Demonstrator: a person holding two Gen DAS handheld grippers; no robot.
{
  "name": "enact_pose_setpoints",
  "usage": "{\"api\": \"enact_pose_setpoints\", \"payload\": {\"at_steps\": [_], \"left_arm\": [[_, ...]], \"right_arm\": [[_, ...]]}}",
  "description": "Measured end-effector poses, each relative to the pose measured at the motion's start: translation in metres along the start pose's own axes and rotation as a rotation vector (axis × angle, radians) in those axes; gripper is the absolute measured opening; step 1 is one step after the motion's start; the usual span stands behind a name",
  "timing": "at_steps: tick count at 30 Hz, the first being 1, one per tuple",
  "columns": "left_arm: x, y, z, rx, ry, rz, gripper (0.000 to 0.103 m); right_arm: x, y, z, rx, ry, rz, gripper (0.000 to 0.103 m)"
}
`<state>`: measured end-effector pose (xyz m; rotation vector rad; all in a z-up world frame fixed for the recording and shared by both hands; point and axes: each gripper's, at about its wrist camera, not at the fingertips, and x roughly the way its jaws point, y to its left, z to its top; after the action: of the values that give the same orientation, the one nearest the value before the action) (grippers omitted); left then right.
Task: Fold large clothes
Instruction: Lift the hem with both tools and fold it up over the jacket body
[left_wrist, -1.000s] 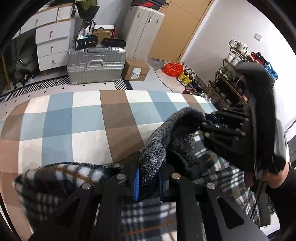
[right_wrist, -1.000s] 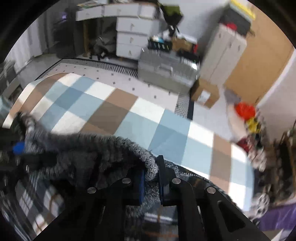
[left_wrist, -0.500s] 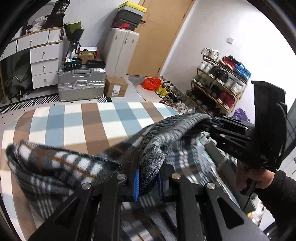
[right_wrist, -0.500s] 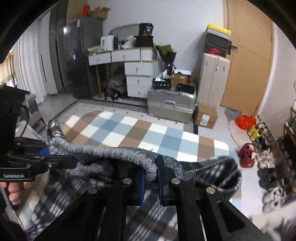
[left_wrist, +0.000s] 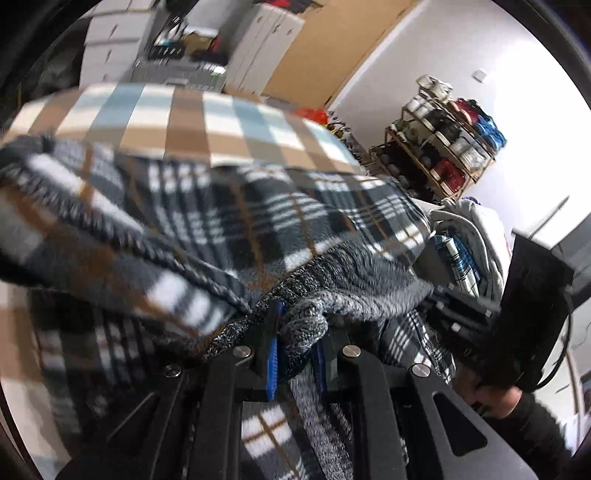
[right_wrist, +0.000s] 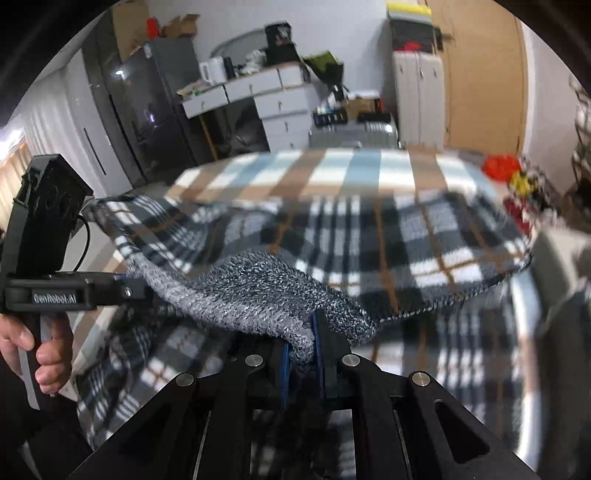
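Since a second ago the one plaid garment (right_wrist: 388, 236) has been lifted off the checked bed (right_wrist: 332, 166) and spread wide. Left tongs (left_wrist: 295, 343) are clamped on its grey knit hem (right_wrist: 251, 291); right tongs (right_wrist: 301, 350) are clamped on it too, two grips well apart.

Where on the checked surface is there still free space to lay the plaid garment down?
The far part of the checked blue-and-brown surface is bare, between the plaid garment and the silver suitcase. The near part is covered by plaid cloth.
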<state>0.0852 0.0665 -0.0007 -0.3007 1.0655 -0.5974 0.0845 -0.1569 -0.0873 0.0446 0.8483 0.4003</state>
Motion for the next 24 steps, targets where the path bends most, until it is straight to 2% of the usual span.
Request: {"api": "enact_pose_setpoints", "payload": {"at_steps": [3,7,8,10,11,12,13,16,18,20,22,23,24], "left_arm": [[0.007,0.0,-0.01,-0.037,0.05,0.021,0.012],[0.001,-0.01,-0.011,-0.006,0.089,0.049,0.013],[-0.006,-0.013,-0.009,0.001,0.09,0.041,0.016],[-0.016,-0.015,-0.01,0.007,0.108,0.023,0.041],[-0.024,-0.015,-0.012,0.005,0.115,0.001,0.07],[-0.034,-0.016,-0.012,0.01,0.117,-0.033,0.083],[-0.038,-0.017,-0.016,0.025,0.121,-0.042,0.083],[-0.057,-0.025,-0.019,0.118,0.143,-0.006,0.083],[-0.07,-0.026,-0.016,0.156,0.107,0.033,0.083],[-0.079,-0.026,0.002,0.157,0.079,0.029,0.083],[-0.085,-0.019,0.016,0.134,0.045,0.027,0.083],[-0.089,-0.017,0.031,0.109,0.017,0.019,0.083],[-0.086,-0.015,0.041,0.087,0.012,-0.006,0.083]], "right_arm": [[0.01,-0.003,-0.012,0.001,0.05,-0.019,0.011],[0.017,-0.003,-0.016,-0.012,0.114,-0.015,0.015],[0.016,-0.002,-0.015,-0.012,0.121,-0.014,0.015],[0.011,-0.001,-0.013,-0.015,0.135,-0.007,0.021],[0.01,0.0,-0.013,-0.026,0.16,0.019,0.024],[0.01,0.0,-0.015,-0.042,0.19,0.037,0.028],[0.011,0.001,-0.018,-0.056,0.206,0.042,0.03],[0.006,0.0,-0.025,-0.102,0.262,0.048,0.03],[-0.006,-0.007,-0.021,-0.088,0.258,0.098,0.03],[-0.017,-0.012,-0.007,-0.081,0.238,0.114,0.035],[-0.028,-0.017,0.016,-0.083,0.191,0.073,0.053],[-0.033,-0.02,0.032,-0.075,0.147,0.043,0.058],[-0.036,-0.024,0.045,-0.065,0.12,0.029,0.067]]}}
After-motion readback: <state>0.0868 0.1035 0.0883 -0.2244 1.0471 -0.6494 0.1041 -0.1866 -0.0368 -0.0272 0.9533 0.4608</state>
